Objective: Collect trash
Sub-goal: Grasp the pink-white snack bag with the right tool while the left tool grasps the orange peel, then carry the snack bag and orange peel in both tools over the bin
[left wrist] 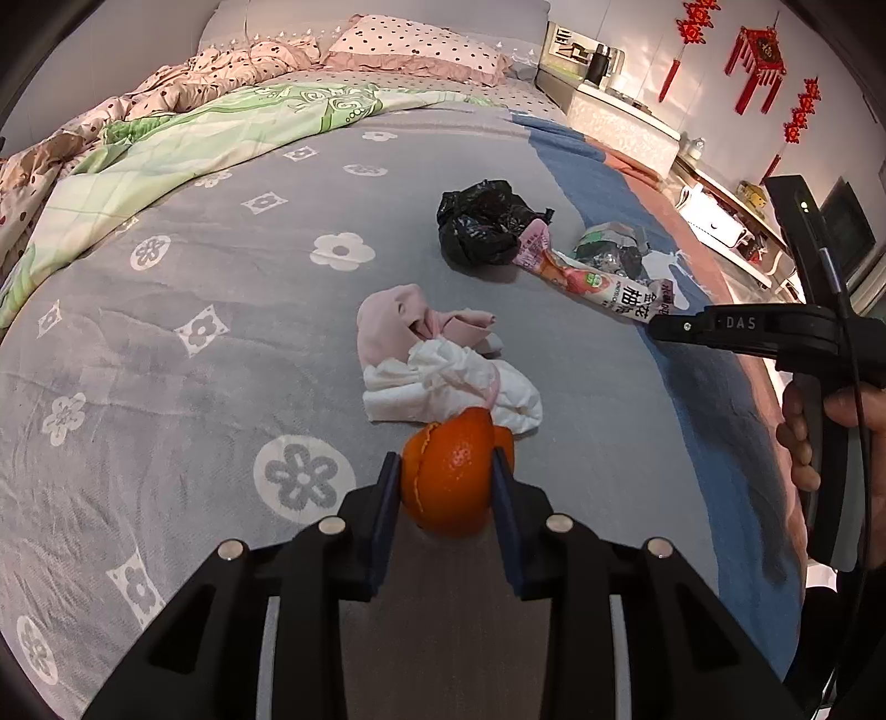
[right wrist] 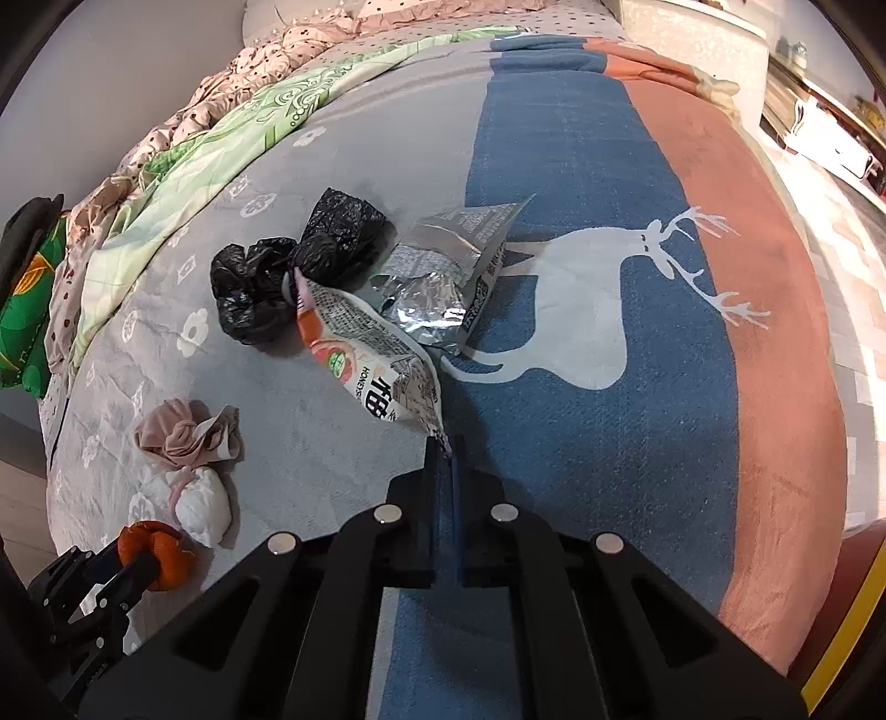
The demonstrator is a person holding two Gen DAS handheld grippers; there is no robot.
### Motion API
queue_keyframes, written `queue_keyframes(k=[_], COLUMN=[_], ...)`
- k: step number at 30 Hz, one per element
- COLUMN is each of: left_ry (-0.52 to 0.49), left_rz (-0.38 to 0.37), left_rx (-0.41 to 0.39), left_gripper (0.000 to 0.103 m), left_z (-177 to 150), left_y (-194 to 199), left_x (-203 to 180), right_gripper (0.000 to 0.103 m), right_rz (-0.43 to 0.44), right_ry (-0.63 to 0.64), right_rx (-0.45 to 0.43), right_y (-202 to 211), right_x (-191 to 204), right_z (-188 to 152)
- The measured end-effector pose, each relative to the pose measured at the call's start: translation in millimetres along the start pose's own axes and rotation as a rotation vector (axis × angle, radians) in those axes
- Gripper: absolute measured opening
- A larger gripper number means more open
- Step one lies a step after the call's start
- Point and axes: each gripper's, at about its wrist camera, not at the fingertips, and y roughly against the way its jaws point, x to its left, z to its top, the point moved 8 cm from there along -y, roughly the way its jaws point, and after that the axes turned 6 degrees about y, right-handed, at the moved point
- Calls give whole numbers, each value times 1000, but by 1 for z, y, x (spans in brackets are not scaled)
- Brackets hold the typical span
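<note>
Two grips closed on trash lying on the grey flowered bed cover (left wrist: 166,343).
Left hand-held gripper (left wrist: 447,487) pinches the orange peel (left wrist: 451,482); right hand-held gripper (right wrist: 443,443), fully shut, nips a corner of the printed snack wrapper (right wrist: 382,360). Next, I judge: lift both clear.

A big bed (left wrist: 232,343) fills the room, covered by a soft grey blanket with white flowers (left wrist: 166,310). One side of the bed has a blue strip with a white deer (right wrist: 587,310) and a pink-orange edge (right wrist: 775,343). A rumpled green quilt (left wrist: 183,144) and a pink spotted pillow (left wrist: 415,47) lie at the far end. Red hanging knots (left wrist: 758,61) decorate the pale wall. Low white shelves (left wrist: 626,119) stand along that wall.
</note>
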Motion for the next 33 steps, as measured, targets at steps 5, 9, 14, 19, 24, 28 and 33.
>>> queue_keyframes(k=[5, 9, 14, 19, 24, 28, 33], left_ry=[4, 6, 12, 5, -11, -19, -40], left_rz=[-12, -17, -28, -32, -39, -45, -52], left_rx=[-5, -11, -19, -43, -71, -90, -106], left_gripper=[29, 29, 29, 29, 29, 29, 29], left_z=[-6, -11, -15, -14, -13, -11, -6], left_y=[12, 23, 36, 51, 66, 75, 83], left_x=[4, 8, 13, 12, 4, -5, -21], right_gripper=[0, 0, 0, 0, 0, 0, 0], right_rz=[19, 30, 43, 53, 61, 63, 58], right_ry=[11, 21, 22, 20, 15, 9, -8], right_rx=[-13, -28, -53, -85, -118, -144, -174], right_y=[13, 27, 46, 69, 93, 114, 138], right_x=[8, 14, 16, 15, 12, 6, -6], right_z=[-3, -6, -11, -15, -20, -25, -32])
